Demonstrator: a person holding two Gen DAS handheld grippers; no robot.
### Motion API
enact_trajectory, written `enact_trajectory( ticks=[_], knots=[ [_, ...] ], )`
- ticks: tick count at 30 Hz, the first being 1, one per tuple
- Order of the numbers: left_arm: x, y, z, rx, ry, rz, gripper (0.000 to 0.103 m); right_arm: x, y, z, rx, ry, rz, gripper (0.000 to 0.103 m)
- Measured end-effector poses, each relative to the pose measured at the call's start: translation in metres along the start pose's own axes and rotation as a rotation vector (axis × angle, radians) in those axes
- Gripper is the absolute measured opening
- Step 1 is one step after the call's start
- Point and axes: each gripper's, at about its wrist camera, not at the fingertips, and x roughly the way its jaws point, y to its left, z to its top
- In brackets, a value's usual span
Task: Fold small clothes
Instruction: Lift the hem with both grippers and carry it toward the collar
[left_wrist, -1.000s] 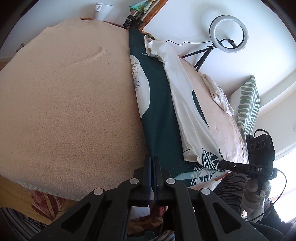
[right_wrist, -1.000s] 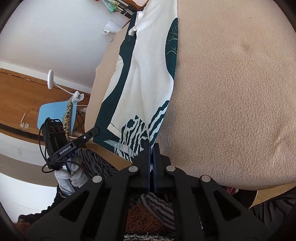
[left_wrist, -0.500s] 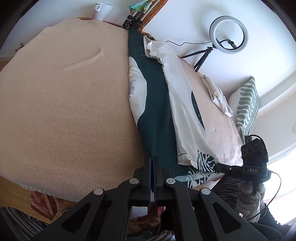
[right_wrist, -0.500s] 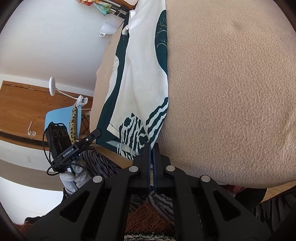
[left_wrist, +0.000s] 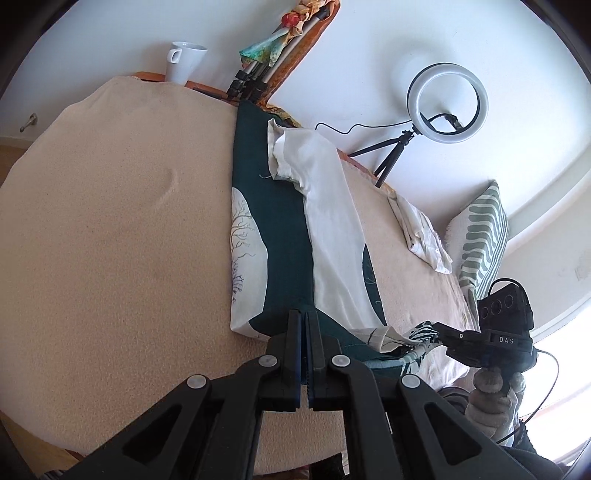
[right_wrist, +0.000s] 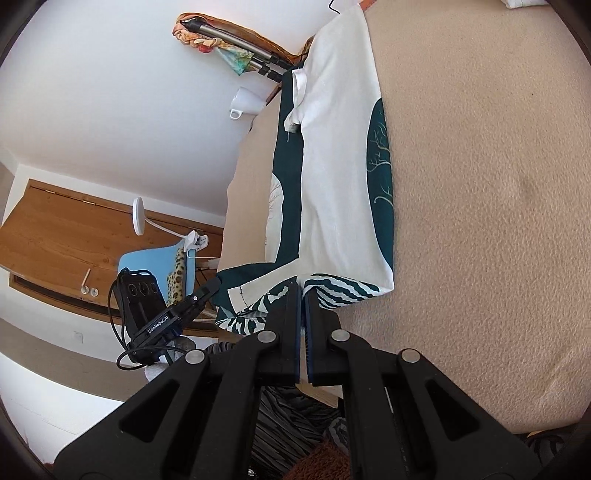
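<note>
Pinching the near hem of the dark-green-and-white garment (left_wrist: 288, 236) with both: left gripper (left_wrist: 305, 321) and right gripper (right_wrist: 301, 291) clamped on fabric over the beige blanket (left_wrist: 110, 221).

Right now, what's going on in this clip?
A person is folding a dark green and white printed garment laid on a beige blanket. The left hand-held gripper and the right hand-held gripper are each shut on the garment's near edge, lifting it. One long side already lies folded over. A crumpled white cloth waits further along.
</note>
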Motion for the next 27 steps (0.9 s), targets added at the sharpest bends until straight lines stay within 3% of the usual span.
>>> enact_trajectory(
  ticks=[17, 27],
  knots=[
    [0.072, 0.012, 0.081, -0.005, -0.026, 0.070, 0.000, 0.035, -0.001, 0.103, -0.004, -0.078, -0.087, 0.003],
    [0.110, 0.034, 0.103, -0.035, -0.004, 0.101, 0.000, 0.059, -0.028, 0.135, 0.056, -0.093, -0.109, 0.003]
  ],
)
